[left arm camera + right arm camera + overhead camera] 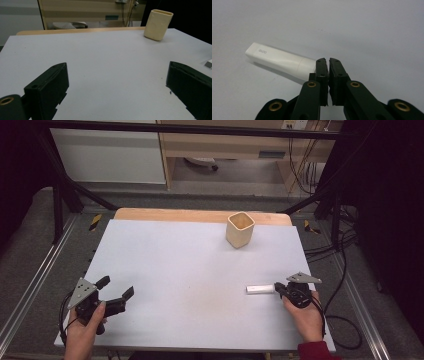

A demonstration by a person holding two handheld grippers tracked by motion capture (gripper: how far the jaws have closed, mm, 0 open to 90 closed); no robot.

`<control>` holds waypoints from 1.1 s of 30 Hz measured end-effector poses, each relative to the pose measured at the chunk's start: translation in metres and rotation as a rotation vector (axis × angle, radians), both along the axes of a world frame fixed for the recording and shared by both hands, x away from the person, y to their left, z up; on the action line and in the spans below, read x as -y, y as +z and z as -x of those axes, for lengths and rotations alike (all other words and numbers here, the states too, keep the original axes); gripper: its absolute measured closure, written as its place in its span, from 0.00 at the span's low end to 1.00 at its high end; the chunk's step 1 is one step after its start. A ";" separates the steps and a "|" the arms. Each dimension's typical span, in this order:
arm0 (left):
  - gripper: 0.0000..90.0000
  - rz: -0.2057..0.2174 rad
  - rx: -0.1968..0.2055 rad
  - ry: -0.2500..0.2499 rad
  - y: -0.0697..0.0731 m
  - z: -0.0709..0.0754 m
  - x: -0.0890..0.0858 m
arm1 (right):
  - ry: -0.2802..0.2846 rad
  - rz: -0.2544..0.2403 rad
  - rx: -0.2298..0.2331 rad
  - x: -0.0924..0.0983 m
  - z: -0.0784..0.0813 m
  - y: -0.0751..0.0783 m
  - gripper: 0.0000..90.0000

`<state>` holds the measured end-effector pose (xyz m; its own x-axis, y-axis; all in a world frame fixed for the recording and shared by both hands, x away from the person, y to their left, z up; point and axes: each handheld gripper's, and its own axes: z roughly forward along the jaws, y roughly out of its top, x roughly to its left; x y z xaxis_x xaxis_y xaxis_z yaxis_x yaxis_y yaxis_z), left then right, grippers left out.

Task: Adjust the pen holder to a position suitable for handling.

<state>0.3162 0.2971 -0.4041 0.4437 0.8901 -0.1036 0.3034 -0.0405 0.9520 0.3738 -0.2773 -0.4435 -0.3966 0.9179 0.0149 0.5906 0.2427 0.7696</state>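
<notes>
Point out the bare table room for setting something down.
Free: the wide middle between the left tongs and the white glue stick, and the far left corner beside the beige cup. Crowded: the near right, where the right tongs meet the stick.

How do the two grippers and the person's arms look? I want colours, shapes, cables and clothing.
Both grippers are black, each with two blocky jaws. The left gripper and the right gripper each carry a grey three-cornered plate on top. Brass-coloured rings sit in the right gripper's jaw arms. A black cable trails from the right gripper. A dark red sleeve covers the right forearm.
</notes>
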 end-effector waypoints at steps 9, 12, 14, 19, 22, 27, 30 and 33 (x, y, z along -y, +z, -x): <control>0.05 -0.001 0.002 -0.001 0.000 0.000 0.000 | 0.007 -0.005 -0.016 -0.001 0.000 -0.001 0.98; 0.05 -0.002 0.000 -0.002 0.000 0.000 0.000 | 0.009 -0.004 -0.022 -0.001 0.000 -0.002 0.98; 0.05 -0.001 0.002 -0.002 0.000 0.000 0.000 | 0.010 -0.002 -0.019 -0.001 0.000 -0.002 0.98; 0.05 -0.001 0.000 -0.003 0.000 0.000 0.000 | 0.011 -0.006 -0.005 0.000 0.000 -0.001 0.98; 0.05 -0.001 0.000 -0.003 0.000 0.000 0.000 | 0.005 -0.013 -0.006 0.000 0.000 0.000 0.98; 0.05 -0.001 -0.001 -0.004 0.000 0.000 0.001 | 0.005 -0.001 -0.023 0.000 -0.001 -0.002 0.99; 0.05 -0.001 -0.002 -0.005 0.000 0.000 0.001 | 0.007 -0.002 -0.030 -0.002 -0.001 -0.003 0.99; 0.05 -0.004 -0.002 -0.007 0.000 0.000 0.001 | 0.011 -0.005 -0.031 -0.004 -0.001 -0.004 0.99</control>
<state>0.3164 0.2957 -0.4045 0.4500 0.8873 -0.1009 0.3055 -0.0468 0.9511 0.3750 -0.2737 -0.4472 -0.4055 0.9135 0.0319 0.6116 0.2452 0.7522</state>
